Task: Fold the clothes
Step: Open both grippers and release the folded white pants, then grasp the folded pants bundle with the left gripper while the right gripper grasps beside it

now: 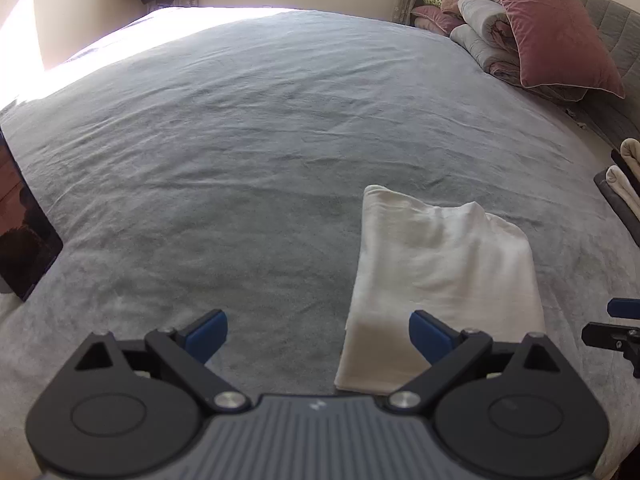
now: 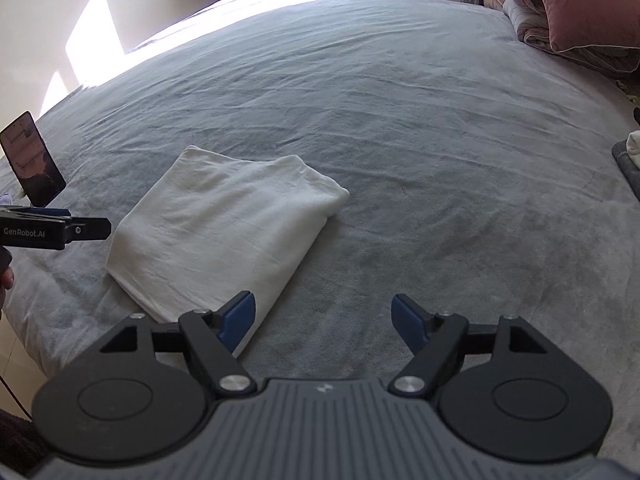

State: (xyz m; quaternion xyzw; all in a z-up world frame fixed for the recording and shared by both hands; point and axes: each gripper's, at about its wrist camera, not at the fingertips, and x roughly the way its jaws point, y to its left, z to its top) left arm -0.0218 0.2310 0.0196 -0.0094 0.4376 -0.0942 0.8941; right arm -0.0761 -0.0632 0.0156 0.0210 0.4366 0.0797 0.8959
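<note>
Prob. bedroom, grey bed (image 1: 280, 120), pillows (image 1: 552, 28)

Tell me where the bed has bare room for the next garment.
Bare sheet lies beyond and right of the folded cloth, up to the pillows. Crowded: the phone at the left edge, clothes at the right.

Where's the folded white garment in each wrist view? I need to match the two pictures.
Left wrist view: the folded white garment lies lower right on the grey bedspread, its near end behind the left claw's right finger.
Right wrist view: the garment lies left of centre, its near corner behind the right claw's left finger.
Shared landmark: the pink pillow at upper right in both.
</note>
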